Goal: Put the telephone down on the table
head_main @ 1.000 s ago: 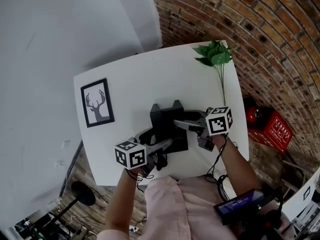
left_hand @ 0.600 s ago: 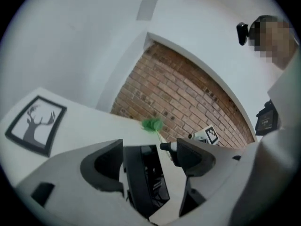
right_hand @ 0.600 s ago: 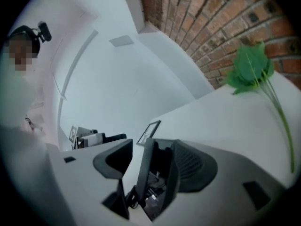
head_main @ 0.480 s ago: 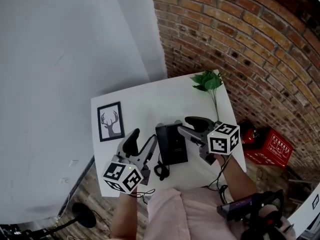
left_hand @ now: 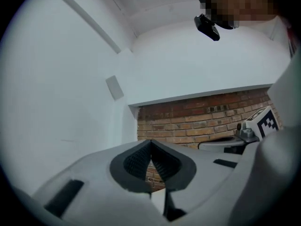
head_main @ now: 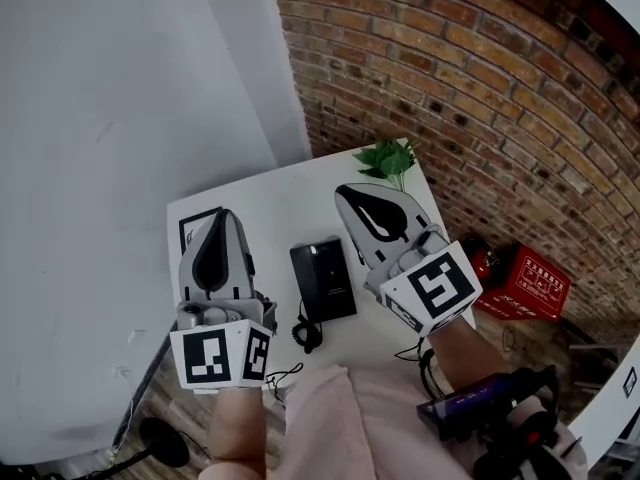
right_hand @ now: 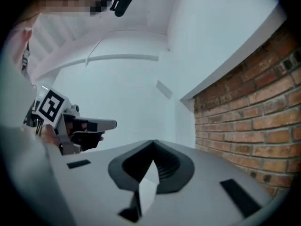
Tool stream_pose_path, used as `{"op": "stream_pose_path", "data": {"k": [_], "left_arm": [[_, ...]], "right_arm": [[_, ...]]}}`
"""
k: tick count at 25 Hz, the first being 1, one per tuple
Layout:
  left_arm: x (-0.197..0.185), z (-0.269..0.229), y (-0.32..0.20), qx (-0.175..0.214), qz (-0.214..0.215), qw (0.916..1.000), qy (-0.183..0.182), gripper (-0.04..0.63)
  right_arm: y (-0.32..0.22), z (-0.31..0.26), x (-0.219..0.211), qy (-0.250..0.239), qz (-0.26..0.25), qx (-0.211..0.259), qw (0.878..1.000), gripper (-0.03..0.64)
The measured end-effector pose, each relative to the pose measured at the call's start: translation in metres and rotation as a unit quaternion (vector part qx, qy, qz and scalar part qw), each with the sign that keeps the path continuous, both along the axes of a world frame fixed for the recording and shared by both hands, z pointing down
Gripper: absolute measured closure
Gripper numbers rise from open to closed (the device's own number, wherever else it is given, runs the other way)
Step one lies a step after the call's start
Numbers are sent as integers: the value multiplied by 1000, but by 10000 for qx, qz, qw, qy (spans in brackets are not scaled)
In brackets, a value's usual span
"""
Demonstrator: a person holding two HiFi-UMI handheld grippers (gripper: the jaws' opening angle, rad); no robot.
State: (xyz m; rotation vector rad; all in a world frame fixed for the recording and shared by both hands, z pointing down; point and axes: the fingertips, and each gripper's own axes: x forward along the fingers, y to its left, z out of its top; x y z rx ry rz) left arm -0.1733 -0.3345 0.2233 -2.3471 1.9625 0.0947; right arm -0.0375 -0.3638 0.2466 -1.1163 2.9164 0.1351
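**Item: telephone** [head_main: 323,280]. Black, one unit. It lies flat on the white worktop [head_main: 270,208], roughly midway between the left and right edges and nearer the near edge than the far one. Nothing touches it.

**Attached: cord** [head_main: 305,334]. Dark and coiled, it lies at the telephone's near-left corner and runs toward the near edge (its far end can't be followed).

**Left gripper** [head_main: 222,218]. Held high over the left side of the worktop, well clear of the telephone. The jaws have just been closing and now meet tip to tip. Nothing is between them (its own view shows only wall and brick past the tips).

**Right gripper** [head_main: 345,193]. Held high over the right side, also clear of the telephone. Its jaws have just been closing too, and they are together and empty.

**Also on the worktop:**
- A picture frame [head_main: 192,230] near the left edge, partly hidden behind the left gripper.
- A green plant [head_main: 388,158] at the far right corner.

**Surroundings:** a brick wall [head_main: 450,88] beyond the far and right edges, and a red crate [head_main: 525,283] on the floor to the right.

**Task status:** judged complete. The telephone is down on the worktop and let go by both grippers. No step appears to be left (at most, bringing the grippers to rest).
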Motion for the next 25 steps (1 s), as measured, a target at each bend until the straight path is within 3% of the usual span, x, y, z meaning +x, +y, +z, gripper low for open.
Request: {"op": "stream_pose_path", "data": {"k": [6, 25], "left_arm": [[15, -1, -2, 44, -20, 9999, -156, 595], [24, 7, -4, -36, 27, 9992, -387, 595]], "right_arm": [[-1, 2, 2, 78, 218, 147, 9996, 612], [5, 3, -1, 16, 174, 169, 9997, 612]]}}
